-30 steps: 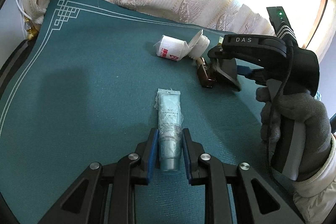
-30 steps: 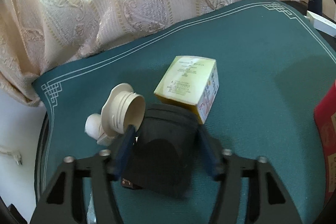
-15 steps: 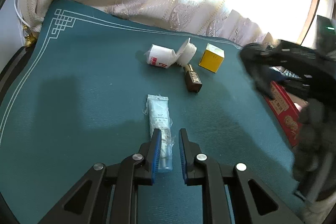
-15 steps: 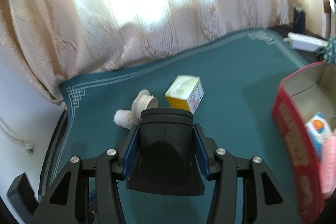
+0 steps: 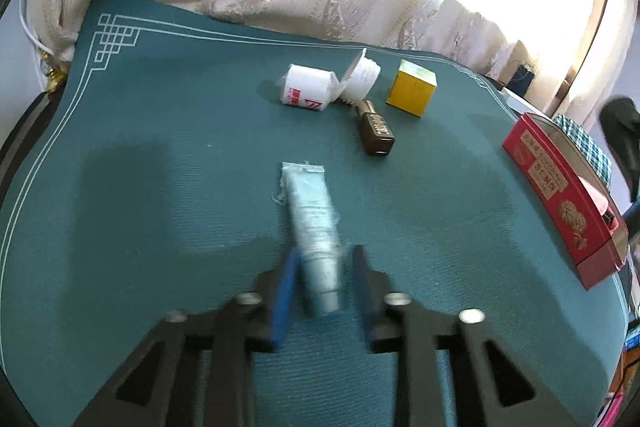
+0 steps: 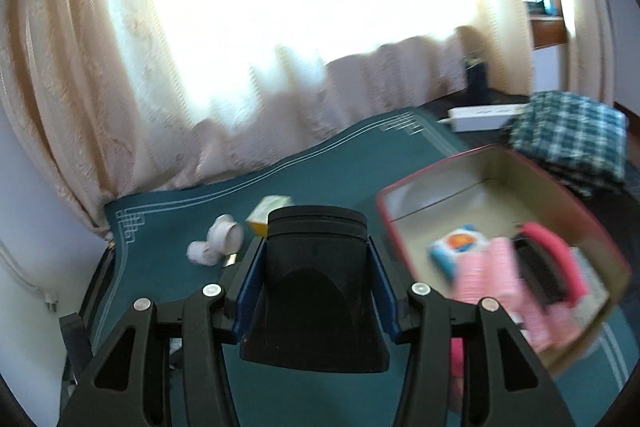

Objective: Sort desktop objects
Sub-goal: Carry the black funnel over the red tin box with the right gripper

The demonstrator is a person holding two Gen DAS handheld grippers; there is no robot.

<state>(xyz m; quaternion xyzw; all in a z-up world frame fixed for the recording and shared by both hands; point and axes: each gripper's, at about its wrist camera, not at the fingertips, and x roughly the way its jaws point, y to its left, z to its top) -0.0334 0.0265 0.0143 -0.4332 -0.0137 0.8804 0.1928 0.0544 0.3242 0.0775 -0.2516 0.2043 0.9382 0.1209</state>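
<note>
Left wrist view: left claw point(image 5: 322, 279) straddles the cap end of a pale tube point(image 5: 312, 223) lying mid-surface point(image 5: 160, 187); jaws blurred, a gap shows each side, opening. Right claw point(image 6: 316, 285) clenched on a black wedge-shaped object point(image 6: 316, 283), raised beside the red box point(image 6: 500, 195) at the surface's right edge

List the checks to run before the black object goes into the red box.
1. Right tool clamps the black object: ok.
2. Red box is open, with bare floor at its far end: ok.
3. Black object is above the box: not ok, it hangs over the mat beside it.
4. Left tool holds the tube: not ok, jaws opening, tube between them.
5. Box contents lie flat: cannot tell, blurred.
</note>
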